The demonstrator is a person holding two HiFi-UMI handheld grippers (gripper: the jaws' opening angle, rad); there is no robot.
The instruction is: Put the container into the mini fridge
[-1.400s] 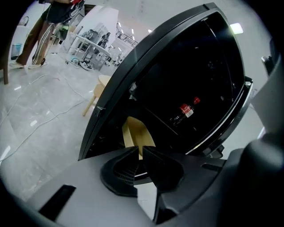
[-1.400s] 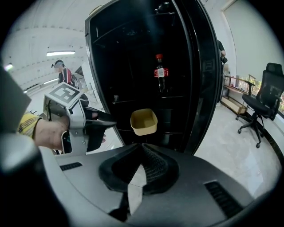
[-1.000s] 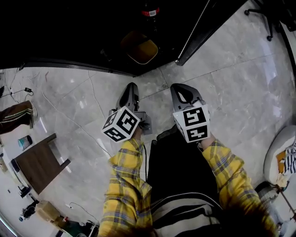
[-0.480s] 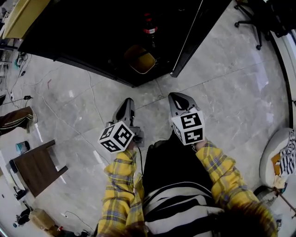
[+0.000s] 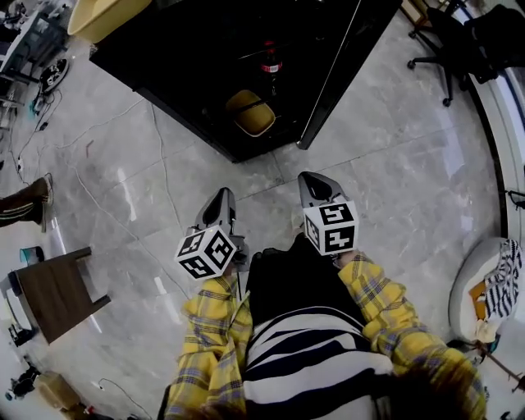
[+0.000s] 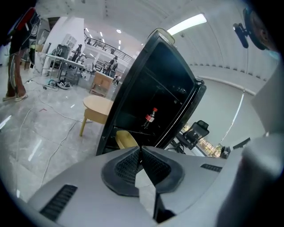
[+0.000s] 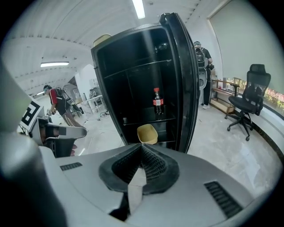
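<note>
The black mini fridge (image 5: 246,74) stands open on the floor ahead, its door (image 5: 340,70) swung to the right. A yellow container (image 5: 250,112) rests on its lower shelf, below a cola bottle (image 5: 270,59) on the shelf above. The container (image 7: 147,134) and bottle (image 7: 157,102) also show in the right gripper view, and the container (image 6: 125,139) in the left gripper view. My left gripper (image 5: 218,207) and right gripper (image 5: 313,186) are both shut and empty, held side by side a short way back from the fridge.
A round yellow table (image 5: 107,16) stands left of the fridge. A brown stool (image 5: 53,291) sits at the left, cables trail over the marble floor, and an office chair (image 5: 447,37) is at the right. People stand in the background of both gripper views.
The view has drawn back from the fridge, showing more of it and the yellow table. Both grippers stay shut and side by side.
</note>
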